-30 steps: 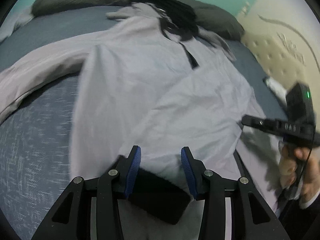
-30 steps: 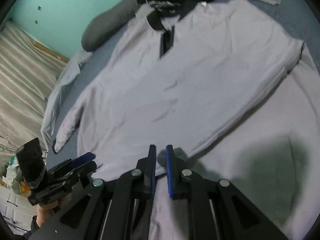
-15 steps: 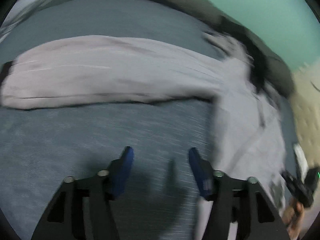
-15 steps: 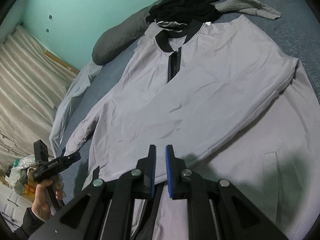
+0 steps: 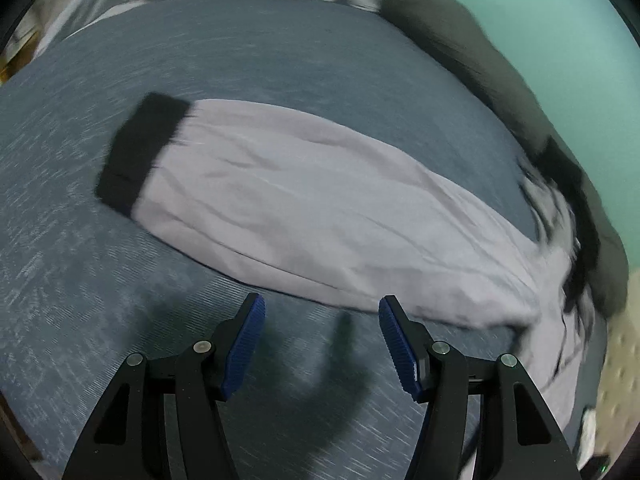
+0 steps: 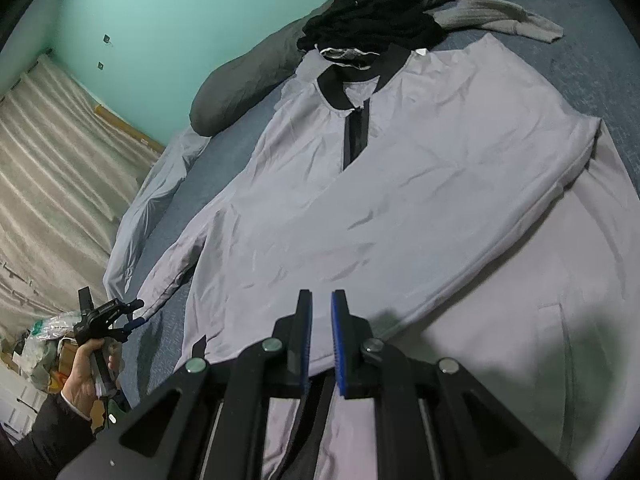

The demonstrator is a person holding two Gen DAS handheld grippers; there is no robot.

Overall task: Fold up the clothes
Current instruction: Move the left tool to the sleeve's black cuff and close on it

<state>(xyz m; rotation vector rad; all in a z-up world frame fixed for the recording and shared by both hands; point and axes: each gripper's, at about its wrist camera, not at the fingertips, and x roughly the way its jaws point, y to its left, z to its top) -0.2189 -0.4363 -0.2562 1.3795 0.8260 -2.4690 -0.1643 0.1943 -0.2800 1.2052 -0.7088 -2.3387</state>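
My fingers are matt black plastic with ribbed blue pads and shiny metal pivots. The shirt is thin, smooth, creased grey cloth; the bedcover is coarser, flecked blue weave.

Shirt on bed (pillow behind)

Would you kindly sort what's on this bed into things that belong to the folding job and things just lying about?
Part of the job:
- grey jacket, spread flat
- its sleeve with the black cuff
- left gripper, open and empty
- right gripper, shut at the jacket's hem

Just lying about:
- black garment pile
- grey sweater
- dark pillow
- blue bedsheet
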